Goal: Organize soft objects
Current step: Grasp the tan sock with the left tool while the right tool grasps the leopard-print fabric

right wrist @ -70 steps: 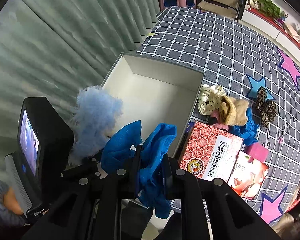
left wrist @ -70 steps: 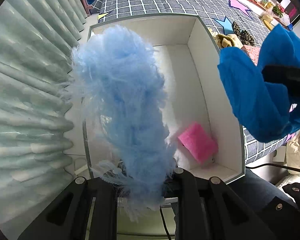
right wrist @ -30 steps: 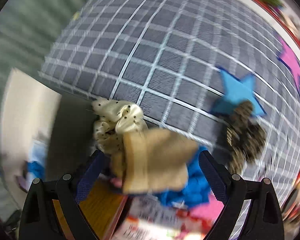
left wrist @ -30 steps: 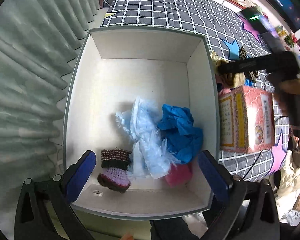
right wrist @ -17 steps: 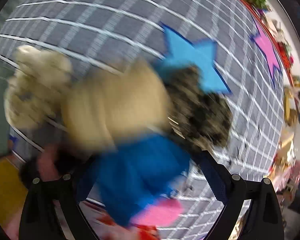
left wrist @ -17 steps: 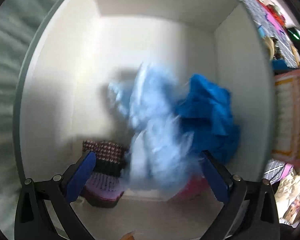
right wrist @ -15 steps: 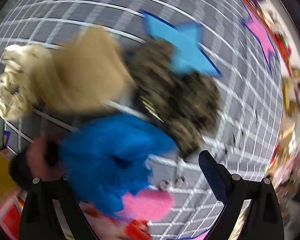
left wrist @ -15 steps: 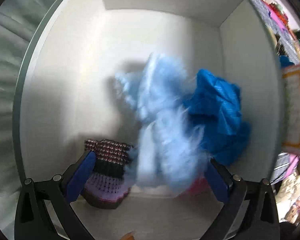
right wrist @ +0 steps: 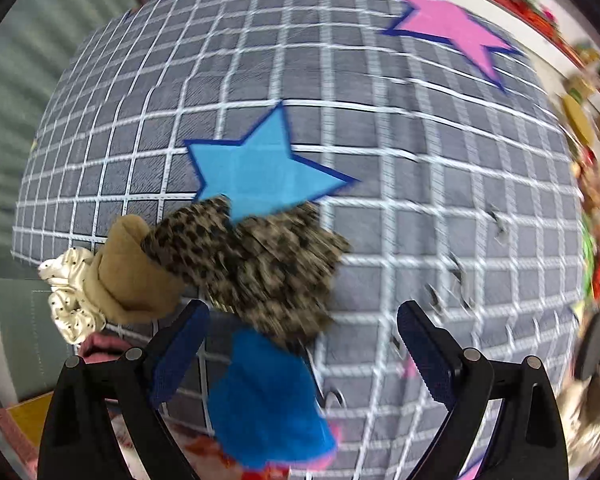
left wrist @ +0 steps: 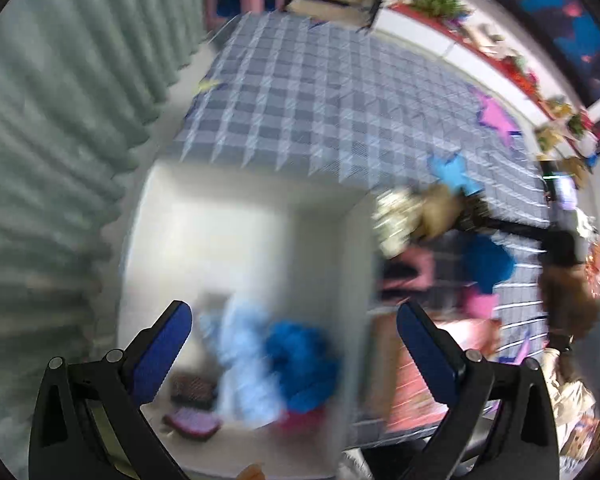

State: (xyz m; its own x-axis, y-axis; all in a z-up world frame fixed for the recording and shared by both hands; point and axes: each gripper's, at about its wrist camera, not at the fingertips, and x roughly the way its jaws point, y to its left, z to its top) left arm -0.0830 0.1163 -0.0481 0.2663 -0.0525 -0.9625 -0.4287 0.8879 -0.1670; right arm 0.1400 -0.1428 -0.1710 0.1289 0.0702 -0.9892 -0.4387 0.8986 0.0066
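Note:
My left gripper [left wrist: 292, 344] is open and empty above the near end of the white box [left wrist: 236, 216]. In the box lie a light blue fluffy piece [left wrist: 240, 360], a blue cloth [left wrist: 300, 360] and a purple knitted item [left wrist: 192, 424]; the view is blurred. My right gripper [right wrist: 300, 344] is open and empty over the pile on the checked cloth: a leopard-print piece [right wrist: 260, 260], a tan piece [right wrist: 128, 276], a cream dotted scrunchie [right wrist: 68, 296] and a blue cloth [right wrist: 264, 396] between the fingers.
A grey checked tablecloth [right wrist: 380, 140] with a blue star [right wrist: 256, 172] and a pink star [right wrist: 452, 28] covers the table. A red patterned carton [left wrist: 412, 376] stands right of the box. Green curtains [left wrist: 60, 120] hang at the left. Small items line the far right edge.
Both grippers let go of the fluffy piece and the blue cloth into the box. The left gripper has lifted and tilted up from the box. The right gripper moved over the pile.

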